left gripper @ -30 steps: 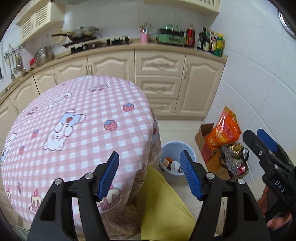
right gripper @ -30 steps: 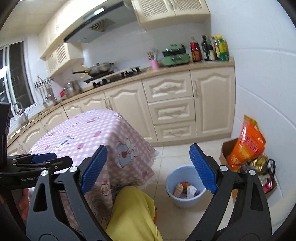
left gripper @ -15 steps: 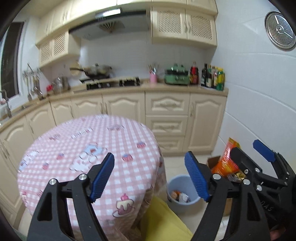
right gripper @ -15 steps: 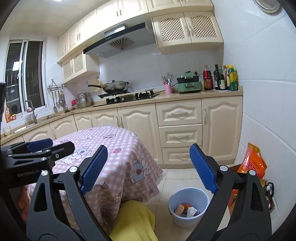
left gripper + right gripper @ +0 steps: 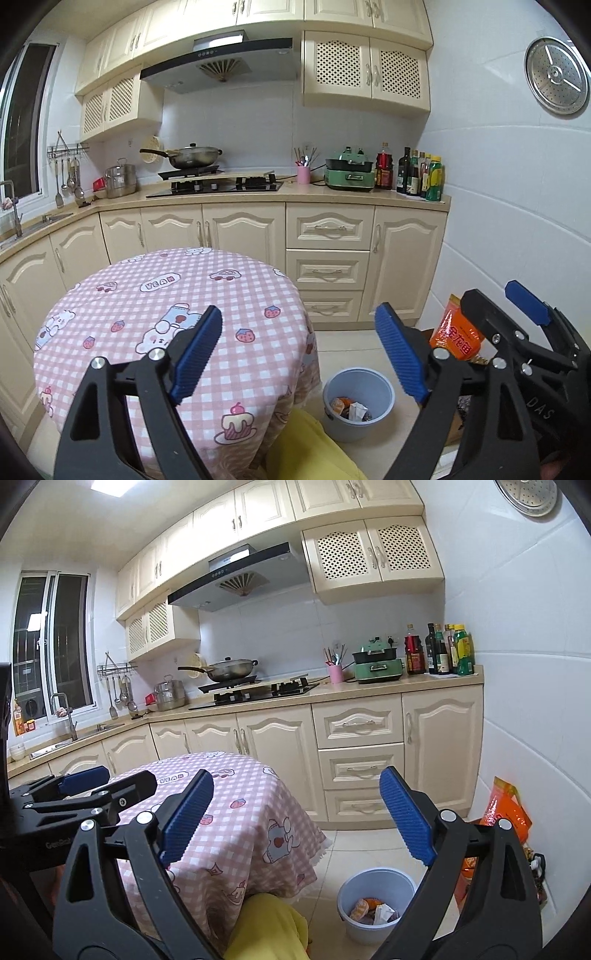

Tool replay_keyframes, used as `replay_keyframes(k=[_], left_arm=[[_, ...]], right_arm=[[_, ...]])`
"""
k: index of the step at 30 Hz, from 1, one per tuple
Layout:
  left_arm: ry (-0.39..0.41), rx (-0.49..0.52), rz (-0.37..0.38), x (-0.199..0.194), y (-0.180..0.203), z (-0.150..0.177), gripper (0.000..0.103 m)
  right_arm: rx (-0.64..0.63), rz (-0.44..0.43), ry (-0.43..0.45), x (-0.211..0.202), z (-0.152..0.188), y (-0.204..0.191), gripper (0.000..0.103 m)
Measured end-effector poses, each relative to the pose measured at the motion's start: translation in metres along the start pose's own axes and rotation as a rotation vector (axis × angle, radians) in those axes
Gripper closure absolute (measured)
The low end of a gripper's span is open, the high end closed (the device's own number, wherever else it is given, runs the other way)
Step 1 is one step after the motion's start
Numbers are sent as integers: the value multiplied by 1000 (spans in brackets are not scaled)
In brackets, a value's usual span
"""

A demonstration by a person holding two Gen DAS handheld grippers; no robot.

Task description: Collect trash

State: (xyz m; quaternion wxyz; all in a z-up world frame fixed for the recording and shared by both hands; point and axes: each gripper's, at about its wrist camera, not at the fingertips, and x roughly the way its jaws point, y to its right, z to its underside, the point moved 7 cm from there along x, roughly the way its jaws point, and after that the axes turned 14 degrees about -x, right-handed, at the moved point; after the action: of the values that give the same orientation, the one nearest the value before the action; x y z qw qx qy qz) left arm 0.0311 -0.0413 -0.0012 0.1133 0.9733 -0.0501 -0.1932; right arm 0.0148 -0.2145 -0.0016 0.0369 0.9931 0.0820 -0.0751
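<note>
A blue trash bin (image 5: 357,403) stands on the floor right of the round table (image 5: 155,295) with its pink checked cloth; the bin also shows in the right wrist view (image 5: 375,902). Crumpled wrappers (image 5: 349,408) lie inside it. My left gripper (image 5: 297,356) is open and empty, held high in front of the table and bin. My right gripper (image 5: 295,814) is open and empty at about the same height. Each gripper shows at the edge of the other's view: the right one (image 5: 524,332) and the left one (image 5: 85,786).
Cream kitchen cabinets (image 5: 328,254) and a counter with a hob, wok and bottles (image 5: 417,173) run along the back. An orange bag (image 5: 458,336) and a box stand by the right wall. A yellow-clad leg (image 5: 310,450) is below the grippers.
Both grippers have tilted upward and risen, so the views now take in the upper cabinets and hood. The table and bin sit lower in the frames. Both stay open and empty.
</note>
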Motion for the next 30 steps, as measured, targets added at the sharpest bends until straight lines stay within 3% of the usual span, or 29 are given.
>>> replay_keyframes(k=[7,30], left_arm=[[-6,-28,29,2,-2,2,16],[-17,-57,-6,7,-13,12,15]], right_arm=[[-5,3,-26,1,4,3,13],[1,-25,-89,13,21,-2,13]])
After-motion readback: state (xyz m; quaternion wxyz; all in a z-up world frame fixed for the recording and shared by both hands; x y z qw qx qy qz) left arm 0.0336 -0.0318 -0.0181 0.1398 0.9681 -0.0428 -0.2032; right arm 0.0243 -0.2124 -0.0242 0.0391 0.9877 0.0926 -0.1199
